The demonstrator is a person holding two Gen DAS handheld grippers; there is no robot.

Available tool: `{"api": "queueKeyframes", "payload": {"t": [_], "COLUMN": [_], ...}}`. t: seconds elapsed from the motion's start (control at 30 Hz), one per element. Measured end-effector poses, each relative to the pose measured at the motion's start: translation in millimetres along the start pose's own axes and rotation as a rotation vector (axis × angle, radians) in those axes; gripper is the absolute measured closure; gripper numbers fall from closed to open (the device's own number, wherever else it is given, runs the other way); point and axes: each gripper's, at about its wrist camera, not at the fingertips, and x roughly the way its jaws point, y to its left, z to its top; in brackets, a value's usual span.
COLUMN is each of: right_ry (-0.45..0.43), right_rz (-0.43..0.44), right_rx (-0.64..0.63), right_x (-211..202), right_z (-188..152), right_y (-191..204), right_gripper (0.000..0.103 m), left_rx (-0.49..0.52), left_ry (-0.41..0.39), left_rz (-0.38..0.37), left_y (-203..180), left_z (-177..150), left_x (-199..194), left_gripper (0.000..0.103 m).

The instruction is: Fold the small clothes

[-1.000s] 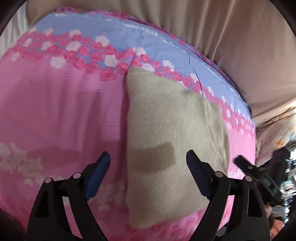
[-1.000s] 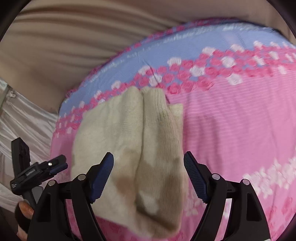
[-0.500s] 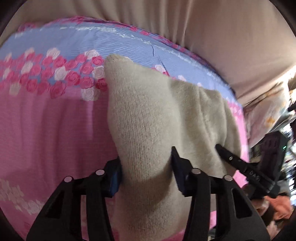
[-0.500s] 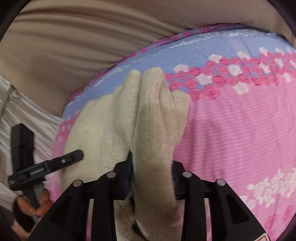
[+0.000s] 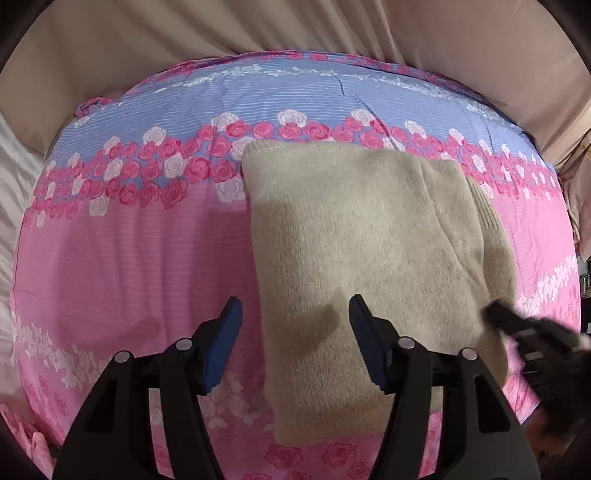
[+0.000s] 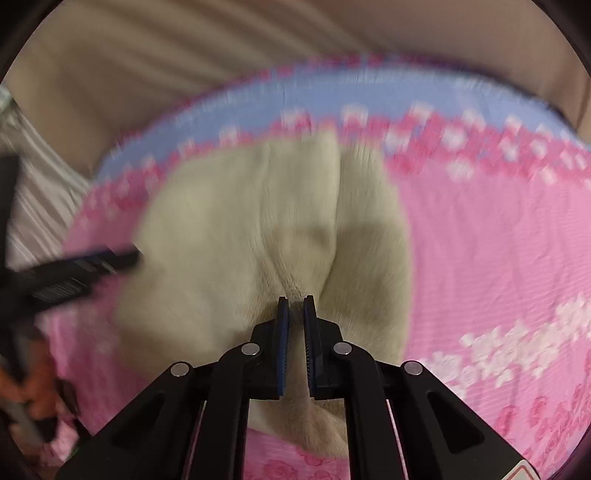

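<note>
A folded beige knit garment (image 5: 362,236) lies on the pink and blue floral bedsheet (image 5: 129,258). My left gripper (image 5: 295,317) is open and empty, hovering above the garment's near left edge. In the blurred right wrist view the same garment (image 6: 258,221) shows, and my right gripper (image 6: 296,301) is shut, pinching a raised ridge of the beige fabric between its blue pads. The right gripper also shows at the right edge of the left wrist view (image 5: 524,328), beside the garment's right side. The left gripper shows blurred at the left of the right wrist view (image 6: 74,269).
Beige curtain fabric (image 5: 258,29) hangs behind the bed's far edge. White striped cloth (image 6: 40,199) lies to the left of the bed. Open sheet lies left of the garment in the left wrist view and right of it in the right wrist view.
My left gripper has opened, let go of the garment and pulled back; the garment now lies flat and folded. My right gripper has stayed shut on the fabric and moves fast.
</note>
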Motion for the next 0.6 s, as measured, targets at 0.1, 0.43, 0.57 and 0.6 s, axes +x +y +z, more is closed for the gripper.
{"api": "queueKeyframes", "payload": {"t": [0.1,0.43,0.57,0.6], "right_ry": [-0.006,0.015,-0.092,-0.124], "right_rz": [0.015,0.006,-0.011,-0.014], "right_rx": [0.069,0.073,0.06,0.05], "right_x": [-6.2,8.2,-45.4,-58.5], "right_z": [4.5,-9.5,-5.3,-6.8], "right_y": [-5.0,-5.2,5.2,8.2], "right_gripper": [0.097,0.099,0.088,0.083], "left_rx": [0.014,0.024,-0.01,-0.017], "left_ry": [0.028,0.008,-0.023,-0.04], "left_rz": [0.023,0.042,0.059,0.07], "left_y": [-0.7,-12.9,-7.4,-5.8], "left_z": [-5.1,-18.2,-30.4,-34.7], "left_x": [2.9,-5.8,-19.7,-24.5], "left_gripper": [0.045,0.041,0.033,0.027]}}
